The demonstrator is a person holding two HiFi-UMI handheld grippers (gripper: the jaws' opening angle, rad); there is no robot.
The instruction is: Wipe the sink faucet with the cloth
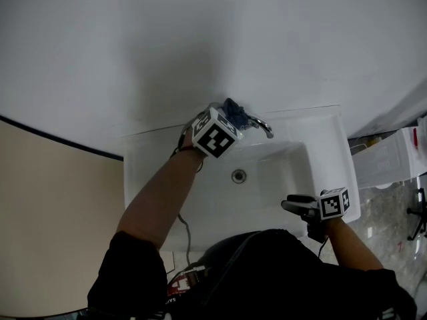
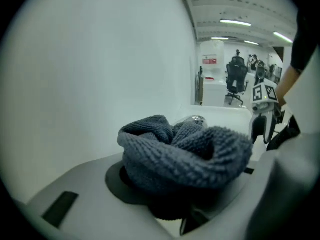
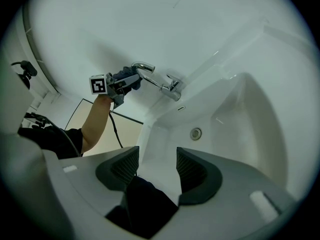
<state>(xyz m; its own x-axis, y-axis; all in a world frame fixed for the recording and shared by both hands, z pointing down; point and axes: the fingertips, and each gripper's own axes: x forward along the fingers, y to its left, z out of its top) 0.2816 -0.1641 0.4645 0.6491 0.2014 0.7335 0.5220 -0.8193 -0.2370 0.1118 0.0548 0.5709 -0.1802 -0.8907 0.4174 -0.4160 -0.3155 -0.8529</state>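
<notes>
**Left jaws clamped on cloth at faucet; right jaws open and empty**

The cloth [image 2: 185, 154], a dark grey knitted one, is being gripped as a bunched wad between the jaws of the left gripper [image 1: 227, 119]. The jaws are being held partly apart by the wad's bulk, and both pads are being covered by its folds in the left gripper view. The wad is being held up at the curved spout of the chrome faucet [image 3: 157, 81]. Chrome is showing just behind the cloth, but actual contact cannot be confirmed. The left marker cube [image 1: 215, 137] is being turned toward the head camera, with the bare forearm [image 1: 160, 199] being stretched across the left side of the sink [image 1: 293, 172].

The right gripper [image 3: 156, 166] is being held with its jaws well apart and nothing clamped. Only the white basin and the drain [image 3: 196, 133] are being seen through and beyond the gap. It is being held over the sink's front right edge, well apart from the faucet, and is being pointed toward it.

The faucet is being carried on the sink's back ledge against the white wall [image 1: 200, 32].
</notes>
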